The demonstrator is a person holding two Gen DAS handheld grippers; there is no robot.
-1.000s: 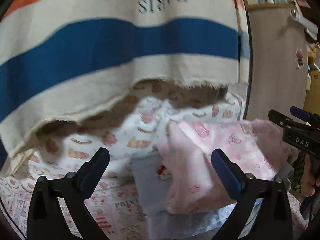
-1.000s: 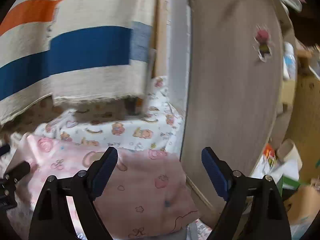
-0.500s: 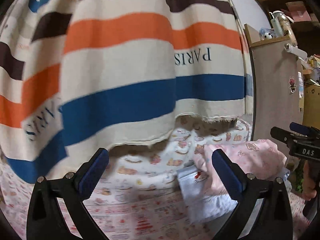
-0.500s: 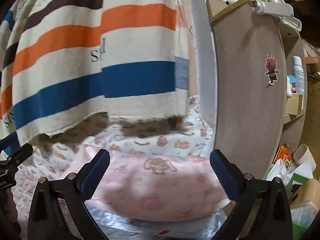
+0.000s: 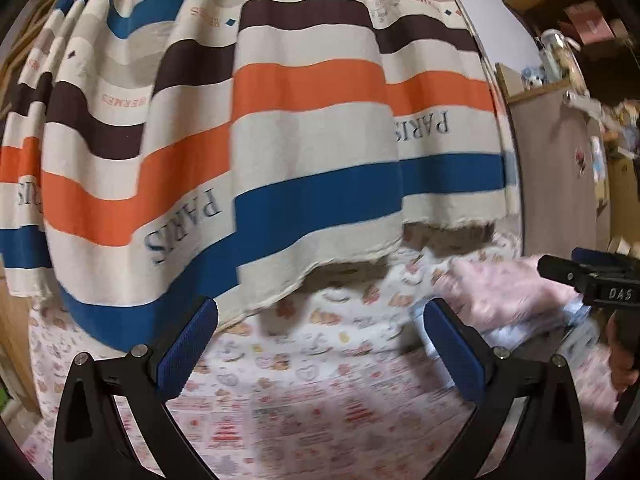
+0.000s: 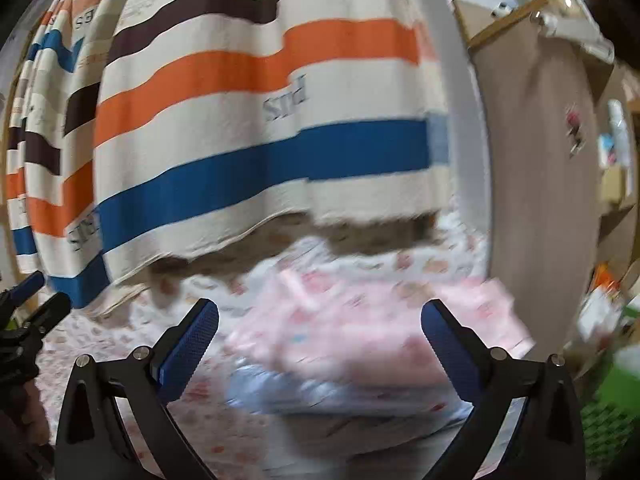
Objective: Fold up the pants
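Both grippers have drawn back from the folded pile since a second ago: the pink pants (image 6: pixel 368 320), which then lay right between the right gripper's fingers, now sit farther off and smaller, and much more of the striped curtain (image 5: pixel 280 140) fills both views. The right gripper (image 6: pixel 319 350) has spread its jaws wider over that second and now holds them fully apart, nothing between the blue pads (image 6: pixel 188 348) — the pants lie beyond the tips, not touched. The left gripper (image 5: pixel 320 350) also stands with its jaws wide apart and empty, over the printed bed sheet (image 5: pixel 304 412).

The pants lie folded on top of a pale blue garment (image 6: pixel 320 396), both on the sheet at the right side of the bed, near a brown cabinet panel (image 6: pixel 540 200). From the left wrist camera the pile (image 5: pixel 504 292) shows to the far right, with the right gripper's black tip (image 5: pixel 592 280) just in front of it. From the right wrist camera the left gripper's tips (image 6: pixel 36 304) show at the left edge, well apart from the pile. Both views are blurred — the print on the pants cannot be read clearly.
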